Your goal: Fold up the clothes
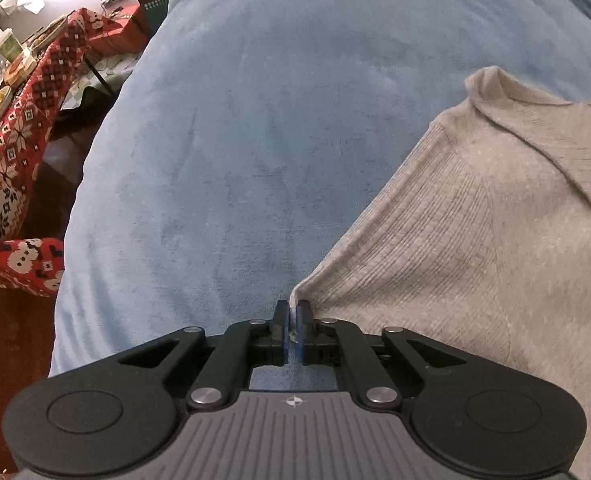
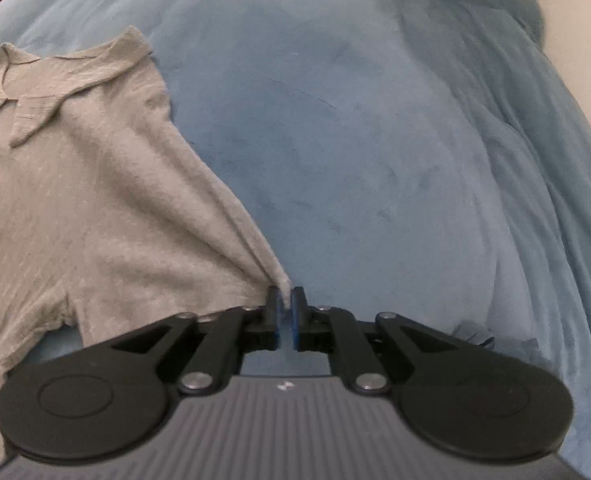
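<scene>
A grey ribbed knit top with a collar [image 1: 491, 216] lies on a blue plush blanket [image 1: 255, 128]. In the left wrist view it fills the right side, collar at the far end. My left gripper [image 1: 293, 312] is shut on the tip of its left sleeve, and the cloth stretches taut from the pads. In the right wrist view the same grey top [image 2: 91, 200] spreads over the left half. My right gripper [image 2: 286, 300] is shut on the tip of the other sleeve, which is pulled to a point at the pads.
The blue blanket [image 2: 375, 140] covers a bed and bunches into folds at the right. A table with a red patterned cloth [image 1: 19, 136], dishes and a cup stands off the bed's left edge. A red snowman-print cloth [image 1: 19, 264] lies nearer.
</scene>
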`<state>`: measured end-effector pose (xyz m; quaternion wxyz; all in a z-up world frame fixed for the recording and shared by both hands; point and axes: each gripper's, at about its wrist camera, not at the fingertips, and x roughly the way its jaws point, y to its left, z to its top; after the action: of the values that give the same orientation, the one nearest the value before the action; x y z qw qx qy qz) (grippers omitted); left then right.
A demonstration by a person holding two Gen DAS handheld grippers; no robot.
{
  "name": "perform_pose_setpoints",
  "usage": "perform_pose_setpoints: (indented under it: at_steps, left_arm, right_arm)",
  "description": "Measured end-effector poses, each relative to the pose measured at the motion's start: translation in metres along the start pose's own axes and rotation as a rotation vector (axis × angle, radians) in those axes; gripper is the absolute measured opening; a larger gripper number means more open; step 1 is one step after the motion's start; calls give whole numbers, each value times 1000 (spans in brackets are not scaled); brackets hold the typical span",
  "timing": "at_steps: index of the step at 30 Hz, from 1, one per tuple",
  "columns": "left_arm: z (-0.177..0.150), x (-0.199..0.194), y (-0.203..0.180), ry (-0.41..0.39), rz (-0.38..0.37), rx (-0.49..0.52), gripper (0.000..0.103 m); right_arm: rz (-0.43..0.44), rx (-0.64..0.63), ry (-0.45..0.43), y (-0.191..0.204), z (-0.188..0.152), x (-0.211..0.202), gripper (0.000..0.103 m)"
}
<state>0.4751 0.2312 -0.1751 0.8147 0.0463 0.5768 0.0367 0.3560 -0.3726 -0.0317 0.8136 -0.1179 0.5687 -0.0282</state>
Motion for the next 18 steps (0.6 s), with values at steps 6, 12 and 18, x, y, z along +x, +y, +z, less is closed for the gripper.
perform_pose_setpoints:
  at_steps: [6,12,18]
  left_arm:
    - [1,-11,2,-12,-18,-9,24]
    - [3,-29,0,-36,-36,-20,37]
    - [25,-39,-10,-110,-86,-7,44]
  right_arm:
    - [38,77,-28,-18,22,-22,22]
    - [137,-19,-94,1,73,-25,22]
    - [292,-91,-108,46,123,14,22]
